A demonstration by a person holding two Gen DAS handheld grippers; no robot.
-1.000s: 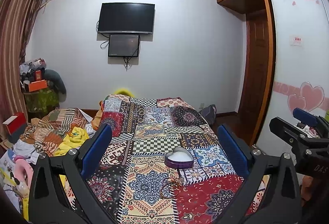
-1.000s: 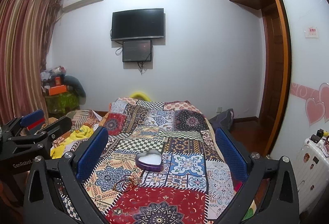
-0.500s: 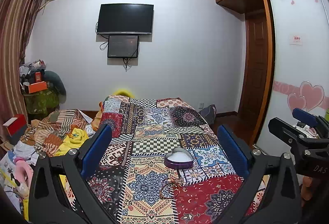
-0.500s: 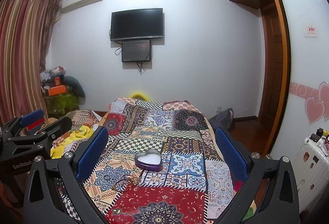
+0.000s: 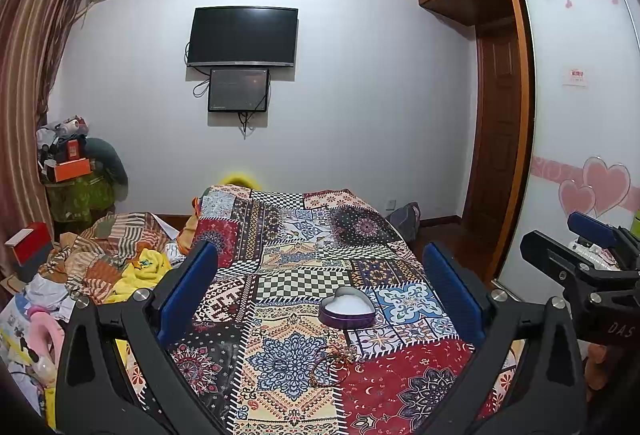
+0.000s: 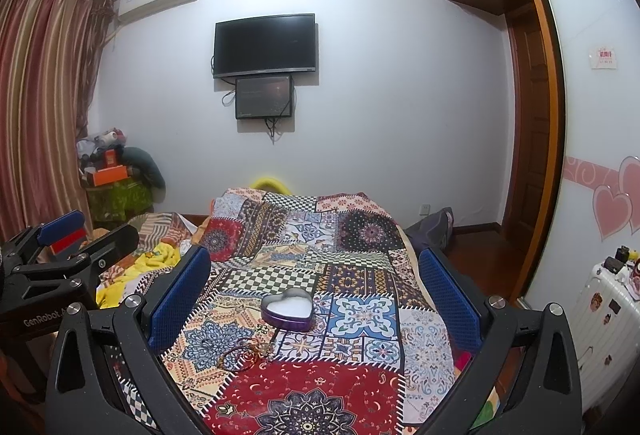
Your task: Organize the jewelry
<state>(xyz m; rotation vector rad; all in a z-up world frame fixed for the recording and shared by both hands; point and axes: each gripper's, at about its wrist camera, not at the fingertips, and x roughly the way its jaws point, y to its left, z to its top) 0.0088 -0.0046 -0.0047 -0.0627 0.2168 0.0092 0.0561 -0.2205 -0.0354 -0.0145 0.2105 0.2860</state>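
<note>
A purple heart-shaped tin with a white lining stands open on the patchwork bedspread. A small tangle of bracelets and beads lies on the cover just in front of it, toward me. My left gripper hangs open well above and short of both, its blue pads wide apart with nothing between them. In the same way my right gripper is open and holds nothing. Each gripper shows at the edge of the other's view.
A heap of clothes and blankets lies left of the bed, with a cluttered stand in the corner. A TV hangs on the far wall. On the right are a wooden door, a sliding wardrobe panel and a white suitcase.
</note>
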